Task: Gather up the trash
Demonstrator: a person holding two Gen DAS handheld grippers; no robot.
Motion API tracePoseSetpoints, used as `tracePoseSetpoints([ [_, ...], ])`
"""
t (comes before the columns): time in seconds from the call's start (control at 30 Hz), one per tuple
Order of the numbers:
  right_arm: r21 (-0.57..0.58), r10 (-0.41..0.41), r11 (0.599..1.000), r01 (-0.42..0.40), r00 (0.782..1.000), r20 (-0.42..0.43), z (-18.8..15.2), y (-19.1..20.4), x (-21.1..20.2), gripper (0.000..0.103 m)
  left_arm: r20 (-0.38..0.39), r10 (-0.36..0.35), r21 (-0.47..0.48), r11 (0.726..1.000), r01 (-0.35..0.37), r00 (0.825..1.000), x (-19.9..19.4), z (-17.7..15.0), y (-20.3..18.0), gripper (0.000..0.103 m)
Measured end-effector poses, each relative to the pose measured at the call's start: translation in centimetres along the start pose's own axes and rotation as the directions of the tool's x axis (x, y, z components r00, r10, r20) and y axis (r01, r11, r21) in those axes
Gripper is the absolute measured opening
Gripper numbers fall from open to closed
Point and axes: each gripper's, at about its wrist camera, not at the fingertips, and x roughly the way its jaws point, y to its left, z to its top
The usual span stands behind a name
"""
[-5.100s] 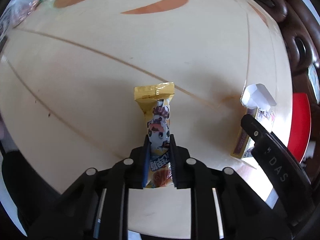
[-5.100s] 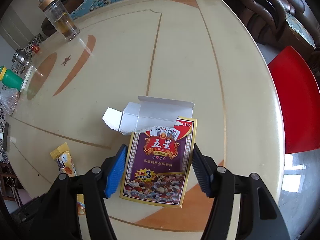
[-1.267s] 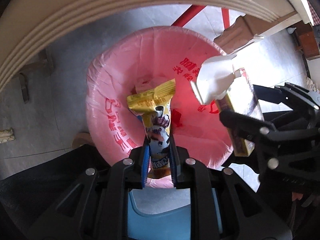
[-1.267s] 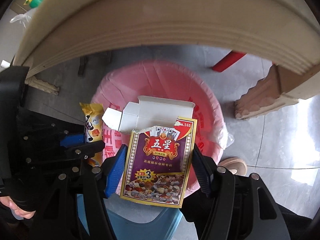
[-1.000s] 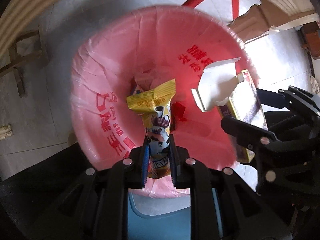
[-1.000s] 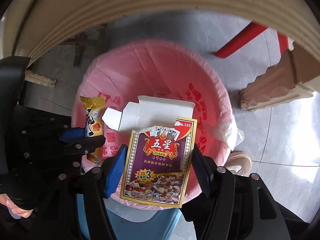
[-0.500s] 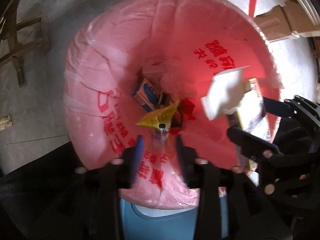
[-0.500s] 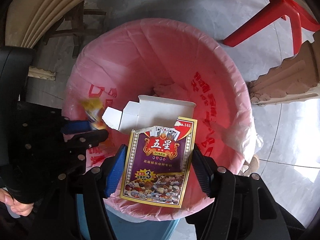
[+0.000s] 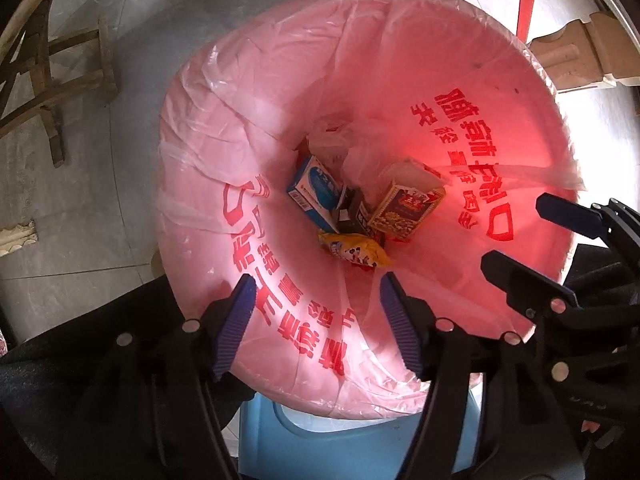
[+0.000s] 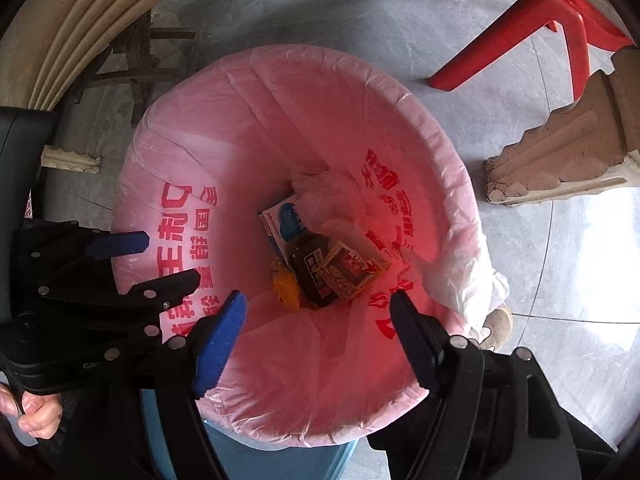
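A bin lined with a pink bag [image 9: 400, 52] [image 10: 280, 92] fills both views from above. At its bottom lie the yellow snack wrapper [image 9: 354, 251] [image 10: 286, 286], the playing-card box [image 9: 408, 206] [image 10: 350, 270], a blue-and-white carton [image 9: 314, 192] [image 10: 282, 222] and crumpled white plastic [image 10: 328, 196]. My left gripper [image 9: 318, 306] hangs over the bin's near rim, its jaws opening, nothing between them. My right gripper [image 10: 316, 320] also hangs above the bin, jaws opening and empty. Each gripper shows at the side of the other's view.
The bin's blue body [image 9: 328, 436] shows under the bag. A red plastic chair [image 10: 532, 28] stands on the grey tiled floor [image 10: 360, 12] at the upper right, a carved table leg [image 10: 568, 152] to the right, a wooden stool [image 9: 52, 80] at the left. A hand [image 10: 28, 412] holds the left gripper.
Both grippers have opened over the bin. The snack wrapper dropped from the left one and the card box from the right one; both now lie at the bottom.
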Motion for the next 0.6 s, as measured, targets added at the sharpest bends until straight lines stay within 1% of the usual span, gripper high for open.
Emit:
tracePoseSetpoints([
  [0.23, 0.009, -0.001, 1.000, 0.001, 1.000, 0.017, -0.1, 0.0, -0.6, 0.073, 0.020, 0.006, -0.005, 1.000, -0.006, 1.000, -0.2, -0.1, -0.1, 0.063],
  [0.37, 0.011, -0.011, 1.000, 0.010, 0.999, 0.049, -0.3, 0.1, -1.7, 0.073, 0.048, 0.018, -0.002, 1.000, -0.018, 0.999, -0.6, -0.2, -0.5, 0.063],
  [0.5, 0.011, -0.037, 0.999, 0.036, 0.994, 0.107, -1.0, 0.7, -3.5, 0.073, 0.109, 0.071, 0.023, 0.997, -0.074, 0.992, -2.4, -0.9, -1.5, 0.064],
  [0.6, -0.003, -0.106, 0.994, 0.108, 0.979, 0.177, -1.9, 1.4, -5.8, 0.073, 0.174, 0.135, 0.047, 0.988, -0.145, 0.976, -4.2, -1.9, -2.5, 0.064],
])
